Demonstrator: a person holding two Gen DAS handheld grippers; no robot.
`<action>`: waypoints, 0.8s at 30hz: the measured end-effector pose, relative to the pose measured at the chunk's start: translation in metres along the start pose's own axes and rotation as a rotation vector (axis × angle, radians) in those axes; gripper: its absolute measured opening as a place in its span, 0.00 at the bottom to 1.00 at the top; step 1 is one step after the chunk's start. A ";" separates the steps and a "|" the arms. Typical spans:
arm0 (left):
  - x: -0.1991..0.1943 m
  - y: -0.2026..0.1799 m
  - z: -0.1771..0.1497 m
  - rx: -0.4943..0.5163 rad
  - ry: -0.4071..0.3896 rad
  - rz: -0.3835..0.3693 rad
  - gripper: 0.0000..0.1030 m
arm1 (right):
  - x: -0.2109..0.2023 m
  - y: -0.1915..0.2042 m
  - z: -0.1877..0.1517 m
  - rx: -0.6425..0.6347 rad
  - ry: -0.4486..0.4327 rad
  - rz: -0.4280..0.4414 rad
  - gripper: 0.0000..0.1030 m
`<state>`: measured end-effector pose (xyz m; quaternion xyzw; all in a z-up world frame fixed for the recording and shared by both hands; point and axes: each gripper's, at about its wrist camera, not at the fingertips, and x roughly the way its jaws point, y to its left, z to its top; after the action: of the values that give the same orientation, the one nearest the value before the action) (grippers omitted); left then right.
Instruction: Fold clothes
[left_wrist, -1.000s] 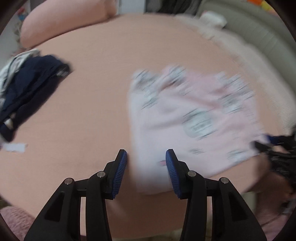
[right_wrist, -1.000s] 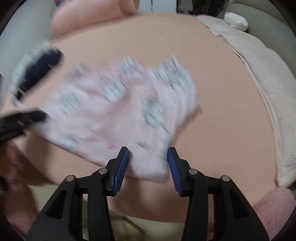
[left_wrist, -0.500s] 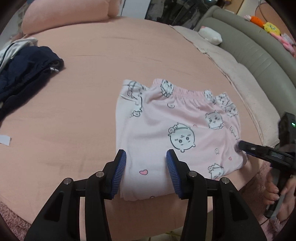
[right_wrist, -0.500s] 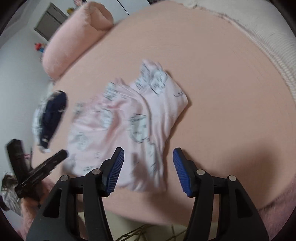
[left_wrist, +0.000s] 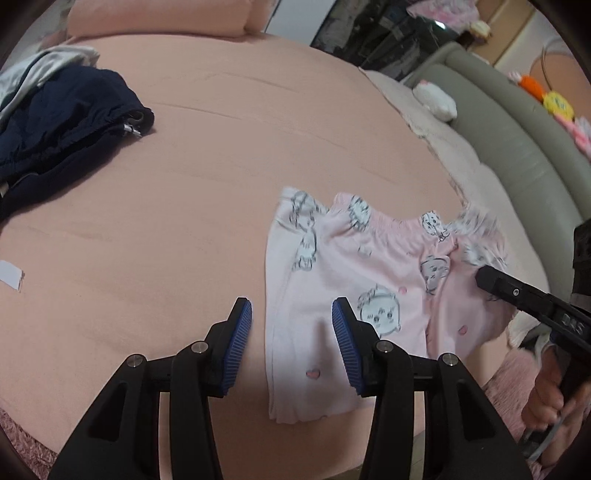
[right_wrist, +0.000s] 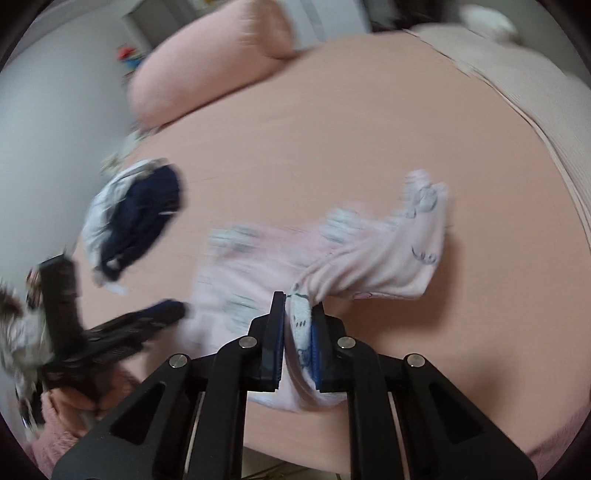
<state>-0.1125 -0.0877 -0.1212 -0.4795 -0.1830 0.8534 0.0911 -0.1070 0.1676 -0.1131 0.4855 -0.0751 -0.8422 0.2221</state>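
Pink printed shorts (right_wrist: 369, 266) pinched in just-closed right hand-held gripper (right_wrist: 299, 332); left hand-held gripper (left_wrist: 291, 347) spread, empty.

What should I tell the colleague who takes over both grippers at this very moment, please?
Right gripper: jaws just closed, shut on an edge of the pink printed garment, that edge lifted off the bed.
Left gripper: open, over the garment's near-left corner, holding nothing.
Dark clothes pile: far left, untouched.
Done: edge gripped.
Left: probably carry the edge across for the next fold, then the pile.
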 end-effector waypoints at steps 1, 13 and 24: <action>-0.002 0.004 0.002 -0.017 -0.008 -0.001 0.46 | 0.000 0.013 0.005 -0.030 -0.004 0.015 0.10; 0.000 0.027 0.013 -0.119 0.030 -0.214 0.46 | 0.100 0.063 -0.028 -0.186 0.180 0.020 0.20; 0.034 -0.008 0.002 -0.053 0.147 -0.304 0.46 | 0.010 0.038 -0.051 -0.152 0.071 -0.052 0.41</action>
<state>-0.1322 -0.0698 -0.1436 -0.5095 -0.2688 0.7874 0.2196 -0.0567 0.1337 -0.1344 0.4985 0.0094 -0.8333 0.2388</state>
